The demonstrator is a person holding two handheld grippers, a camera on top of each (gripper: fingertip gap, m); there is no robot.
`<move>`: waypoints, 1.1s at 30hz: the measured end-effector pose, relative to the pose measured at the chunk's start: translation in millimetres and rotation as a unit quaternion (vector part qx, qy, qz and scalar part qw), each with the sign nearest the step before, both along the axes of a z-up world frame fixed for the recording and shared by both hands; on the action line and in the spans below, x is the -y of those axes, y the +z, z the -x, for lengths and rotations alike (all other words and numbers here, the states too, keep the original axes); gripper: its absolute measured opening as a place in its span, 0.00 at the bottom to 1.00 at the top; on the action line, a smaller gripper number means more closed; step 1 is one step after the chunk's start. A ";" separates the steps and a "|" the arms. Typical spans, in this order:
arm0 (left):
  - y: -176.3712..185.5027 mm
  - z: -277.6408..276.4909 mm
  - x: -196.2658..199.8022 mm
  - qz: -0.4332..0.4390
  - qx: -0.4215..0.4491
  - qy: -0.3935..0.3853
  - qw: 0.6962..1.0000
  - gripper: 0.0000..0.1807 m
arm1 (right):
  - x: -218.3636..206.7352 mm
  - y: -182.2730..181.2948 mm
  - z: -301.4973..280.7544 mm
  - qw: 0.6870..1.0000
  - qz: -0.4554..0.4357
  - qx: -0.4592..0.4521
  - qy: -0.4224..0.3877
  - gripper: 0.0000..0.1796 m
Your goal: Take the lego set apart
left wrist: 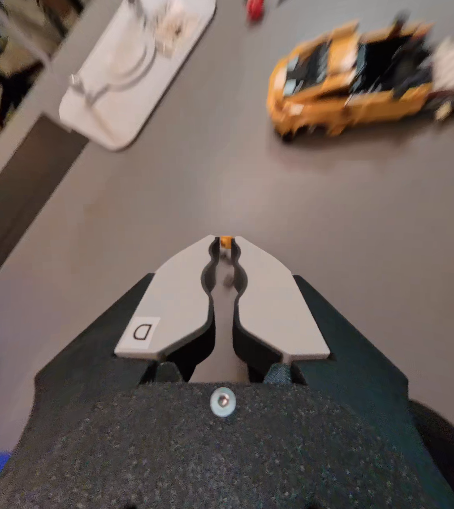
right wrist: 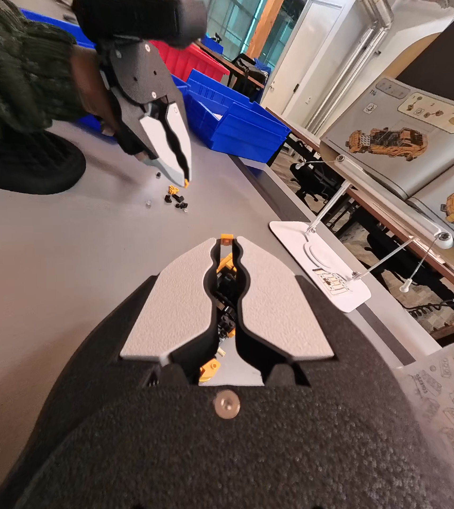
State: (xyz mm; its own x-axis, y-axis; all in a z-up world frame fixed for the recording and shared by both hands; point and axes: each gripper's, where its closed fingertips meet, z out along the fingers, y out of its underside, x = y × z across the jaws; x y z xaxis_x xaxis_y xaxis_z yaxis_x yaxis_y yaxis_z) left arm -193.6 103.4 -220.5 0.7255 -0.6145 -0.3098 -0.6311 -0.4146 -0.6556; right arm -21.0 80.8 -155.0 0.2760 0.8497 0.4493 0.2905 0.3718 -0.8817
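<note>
We are in a workshop or lab space: a long grey bench (right wrist: 54,261), blue storage bins (right wrist: 236,129) and a red bin (right wrist: 190,62), exposed pipes (right wrist: 369,52), office chairs (right wrist: 311,179) behind.

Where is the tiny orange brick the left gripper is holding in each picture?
Left wrist view: the orange brick is just below centre, pinched at the left gripper tips.
Right wrist view: upper left of centre, at the tips of the far gripper, above the loose pieces.
Shared landmark: the white stand base on the table.
</note>
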 end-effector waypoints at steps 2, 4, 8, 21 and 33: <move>-16.4 15.7 4.8 0.040 -0.017 0.025 0.999 0.10 | -0.1 -1.8 0.7 1.000 0.003 0.003 0.001 0.04; -28.2 21.7 8.8 0.071 -0.021 0.035 0.997 0.15 | 0.2 -3.6 1.3 1.000 0.006 0.008 0.002 0.04; -38.5 24.7 11.1 0.095 -0.027 0.038 0.994 0.21 | 0.5 -5.6 1.7 1.000 0.009 0.013 0.003 0.04; -24.2 13.8 4.7 0.062 0.033 0.022 0.997 0.25 | 1.1 -7.4 2.0 1.000 0.013 0.018 0.006 0.04; 70.5 -151.6 57.6 -0.172 0.181 -0.275 0.928 0.10 | 32.9 8.6 10.8 0.968 0.200 -0.073 0.135 0.04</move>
State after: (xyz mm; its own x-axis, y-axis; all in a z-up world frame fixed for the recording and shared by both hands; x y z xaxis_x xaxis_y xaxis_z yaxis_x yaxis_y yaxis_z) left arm -41.9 45.9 -150.1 0.4270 -0.8325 -0.3531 -0.3969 0.1783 -0.9004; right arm -31.8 47.9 -146.4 0.0564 0.9975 0.0429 0.0917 0.0376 -0.9951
